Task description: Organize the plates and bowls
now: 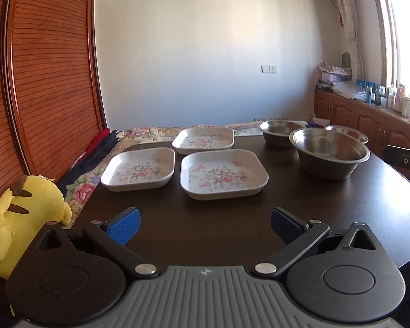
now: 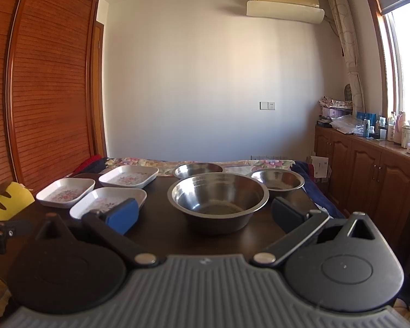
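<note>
Three white square plates with flower prints lie on the dark table: a near one (image 1: 223, 173), a left one (image 1: 139, 169) and a far one (image 1: 204, 140). To their right stand three steel bowls: a large one (image 1: 330, 153) in front, two smaller ones (image 1: 280, 131) (image 1: 350, 132) behind. My left gripper (image 1: 205, 225) is open and holds nothing, short of the near plate. My right gripper (image 2: 205, 216) is open too, facing the large bowl (image 2: 218, 201), with the near plate (image 2: 106, 201) at its left finger.
A yellow plush toy (image 1: 22, 218) sits at the table's left edge beside a flowered bedspread (image 1: 84, 188). A slatted wooden wardrobe (image 1: 41, 82) stands on the left. Wooden cabinets (image 2: 369, 175) with bottles run along the right wall under a window.
</note>
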Motion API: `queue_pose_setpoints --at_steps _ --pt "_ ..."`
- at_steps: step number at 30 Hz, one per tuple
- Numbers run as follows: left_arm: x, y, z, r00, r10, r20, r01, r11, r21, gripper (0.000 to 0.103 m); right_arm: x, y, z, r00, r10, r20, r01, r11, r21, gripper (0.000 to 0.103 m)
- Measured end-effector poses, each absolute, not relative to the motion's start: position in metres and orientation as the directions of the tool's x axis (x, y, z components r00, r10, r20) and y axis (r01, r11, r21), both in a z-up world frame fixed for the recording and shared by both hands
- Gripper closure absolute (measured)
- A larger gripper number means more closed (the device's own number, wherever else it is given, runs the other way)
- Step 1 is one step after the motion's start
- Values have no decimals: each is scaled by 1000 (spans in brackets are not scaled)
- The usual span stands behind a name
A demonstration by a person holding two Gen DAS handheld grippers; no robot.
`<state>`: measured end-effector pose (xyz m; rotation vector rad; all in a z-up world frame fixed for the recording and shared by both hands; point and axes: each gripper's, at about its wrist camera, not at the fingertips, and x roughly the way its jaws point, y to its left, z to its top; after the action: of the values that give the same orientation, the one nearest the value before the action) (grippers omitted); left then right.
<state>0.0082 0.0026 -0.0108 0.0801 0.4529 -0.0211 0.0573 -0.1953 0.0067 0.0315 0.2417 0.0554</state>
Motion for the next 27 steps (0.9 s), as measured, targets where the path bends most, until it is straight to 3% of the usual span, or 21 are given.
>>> queue_pose_setpoints --at_steps 10,27 --pt "28 15 -15 870 0 -494 42 996 73 0 83 -179 2 960 100 -261 -97 995 24 0" --pt "68 55 -1 875 44 -482 2 995 95 0 129 -117 9 902 298 -311 -315 949 -4 0"
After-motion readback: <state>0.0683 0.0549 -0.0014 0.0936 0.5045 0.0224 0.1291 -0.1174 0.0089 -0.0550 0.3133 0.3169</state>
